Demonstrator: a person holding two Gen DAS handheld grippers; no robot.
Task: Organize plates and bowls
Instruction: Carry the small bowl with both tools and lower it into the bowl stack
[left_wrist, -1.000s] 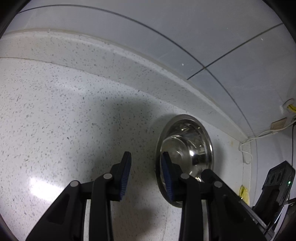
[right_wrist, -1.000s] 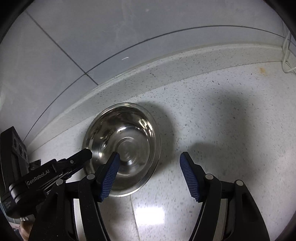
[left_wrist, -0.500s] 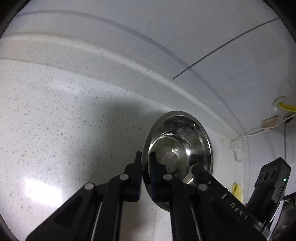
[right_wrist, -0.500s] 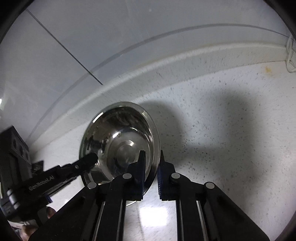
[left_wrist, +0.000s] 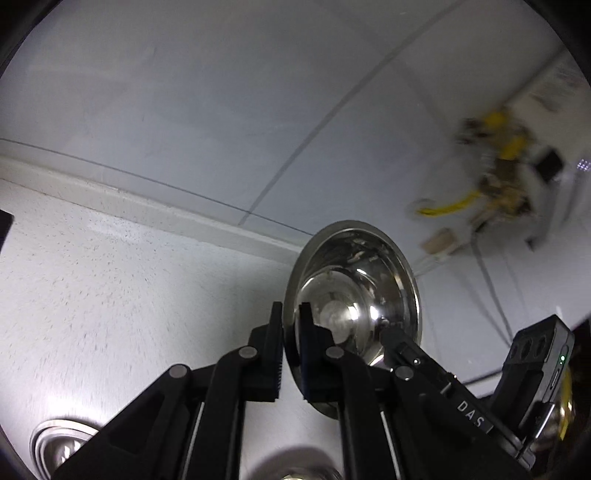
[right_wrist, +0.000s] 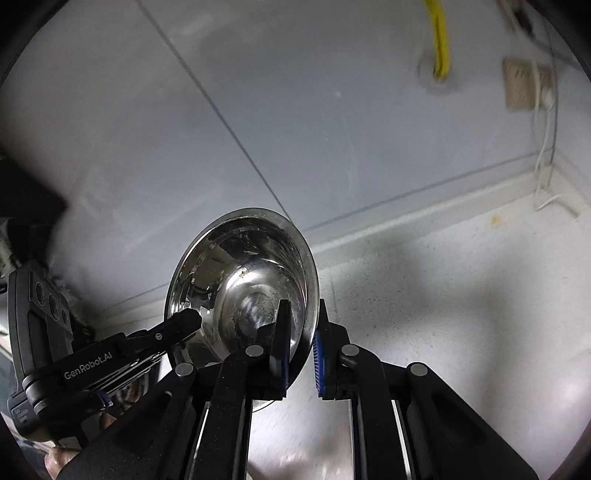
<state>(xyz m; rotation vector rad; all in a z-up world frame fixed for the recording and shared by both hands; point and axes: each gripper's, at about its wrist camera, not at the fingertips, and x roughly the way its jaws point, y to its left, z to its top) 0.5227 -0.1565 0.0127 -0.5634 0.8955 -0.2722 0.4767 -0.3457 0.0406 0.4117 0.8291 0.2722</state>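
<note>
Here the steel bowl (left_wrist: 354, 295) hangs in the air, off the speckled counter (left_wrist: 110, 295), held from both sides. The left gripper (left_wrist: 290, 343) is clenched on the bowl's near left rim: one pad sits inside the bowl, the other against its outer wall, with the rim pinched between them. The right gripper (right_wrist: 299, 347) grips the opposite rim the same way, its blue pads (right_wrist: 318, 365) on either side of the thin steel wall. In each view the bowl stands straight ahead of the fingertips, tilted so its shiny inside faces the camera.

Below the left gripper, at the bottom edge of its view, two more steel bowls (left_wrist: 55, 450) seem to rest on the counter, though blur and cropping make that hard to judge. Beyond the bowl rises a grey tiled wall (right_wrist: 295, 110), with a yellow cable (right_wrist: 439, 37) above and to the right of the right gripper.
</note>
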